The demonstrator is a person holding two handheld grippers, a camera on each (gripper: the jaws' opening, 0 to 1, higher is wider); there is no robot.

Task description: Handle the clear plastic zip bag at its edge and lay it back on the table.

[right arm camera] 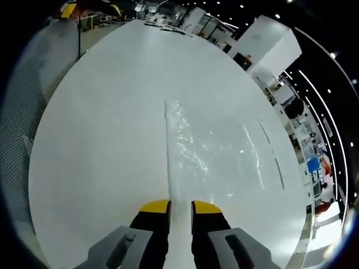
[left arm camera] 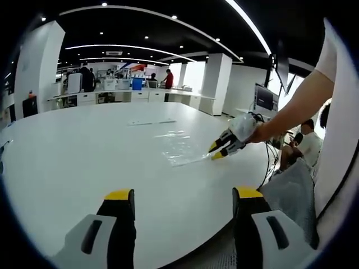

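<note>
**Bag Edge Between Narrowed Jaws**

While the left gripper [left arm camera: 182, 194] hangs open above the white table [left arm camera: 67, 162], the right gripper [right arm camera: 180, 206] stands nearly shut at the clear zip bag [right arm camera: 216, 148] edge; contact unclear. Bag lies flat, bare tabletop surrounding.

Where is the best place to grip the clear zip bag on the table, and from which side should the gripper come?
Probably the straight near edge of the clear zip bag, which lies flat on the white table. Come in low from the table's near side, as the right gripper does now, its jaws nearly closed at that edge.
</note>
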